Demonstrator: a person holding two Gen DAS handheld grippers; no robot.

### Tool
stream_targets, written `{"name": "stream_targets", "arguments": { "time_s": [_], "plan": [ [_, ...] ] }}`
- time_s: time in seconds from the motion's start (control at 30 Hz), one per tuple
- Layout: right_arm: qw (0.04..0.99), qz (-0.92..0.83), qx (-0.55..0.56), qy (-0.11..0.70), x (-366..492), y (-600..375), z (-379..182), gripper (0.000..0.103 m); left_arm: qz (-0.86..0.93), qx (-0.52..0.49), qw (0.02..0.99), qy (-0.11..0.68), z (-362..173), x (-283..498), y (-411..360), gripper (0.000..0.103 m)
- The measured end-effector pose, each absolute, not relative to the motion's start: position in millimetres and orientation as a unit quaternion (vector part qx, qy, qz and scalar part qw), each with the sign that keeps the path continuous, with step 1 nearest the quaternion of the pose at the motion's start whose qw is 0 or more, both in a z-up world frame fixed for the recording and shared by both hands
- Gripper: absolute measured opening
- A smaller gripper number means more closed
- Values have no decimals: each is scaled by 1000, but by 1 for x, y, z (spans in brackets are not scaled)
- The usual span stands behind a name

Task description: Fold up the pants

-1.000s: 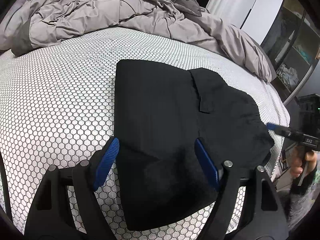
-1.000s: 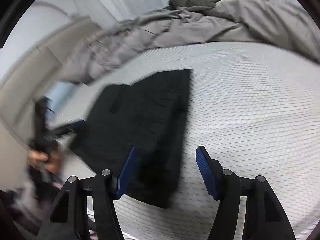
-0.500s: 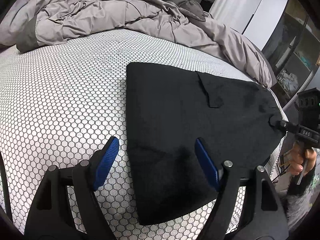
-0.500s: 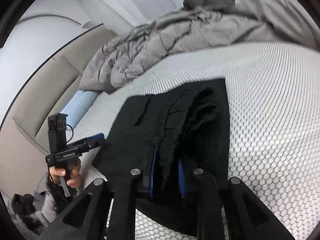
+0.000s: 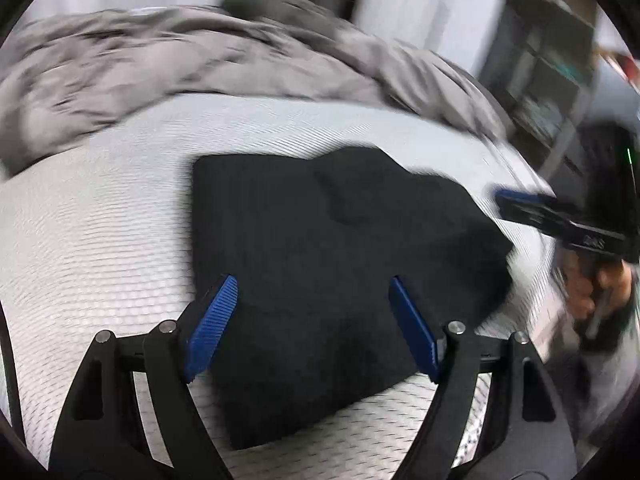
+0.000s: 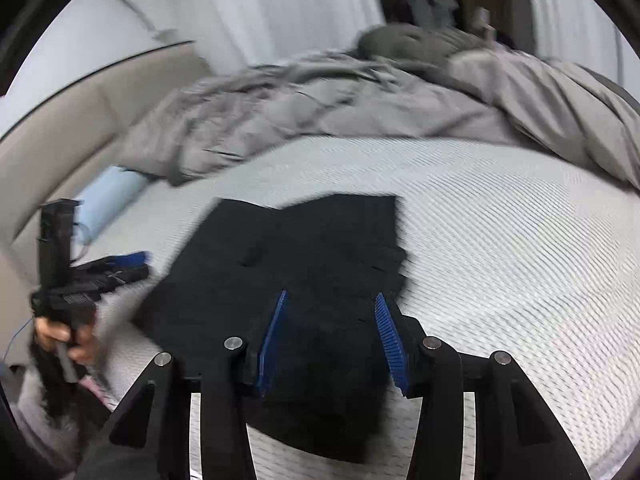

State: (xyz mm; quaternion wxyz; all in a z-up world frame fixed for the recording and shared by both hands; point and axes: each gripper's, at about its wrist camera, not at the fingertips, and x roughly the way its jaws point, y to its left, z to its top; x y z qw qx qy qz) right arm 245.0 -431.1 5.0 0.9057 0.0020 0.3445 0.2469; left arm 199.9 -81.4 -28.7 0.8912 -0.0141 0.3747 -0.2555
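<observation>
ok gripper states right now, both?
Left gripper: open, holding nothing, over the black pants.
Right gripper: open, not clamped on the pants.

Your right gripper [image 6: 332, 336] hung with fingers parted over the folded black fabric pants [image 6: 304, 276] on the white honeycomb-patterned bed [image 6: 500, 240]; your left gripper [image 6: 116, 268] sat just beside them.

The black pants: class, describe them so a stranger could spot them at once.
Start at the bed with its white honeycomb cover. A crumpled grey duvet lies at the far end; nearer, the pants lie folded flat. They are the only black cloth there.
</observation>
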Motion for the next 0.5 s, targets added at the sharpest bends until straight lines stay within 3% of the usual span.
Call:
{"name": "stream_targets", "arguments": {
  "time_s": [0.23, 0.43, 0.47, 0.5],
  "plan": [
    [857, 261, -125, 426, 266, -345, -66, 46, -286, 86, 857, 421, -64, 204, -117, 75],
    [878, 203, -156, 405, 241, -407, -49, 45, -288, 63, 862, 412, -62, 194, -85, 76],
    [881, 185, -163, 404, 240, -416, -49, 50, -285, 63, 863, 412, -61, 193, -84, 76],
    [884, 171, -155, 406, 240, -426, -48, 68, -279, 65, 866, 411, -58, 192, -84, 76]
  ]
}}
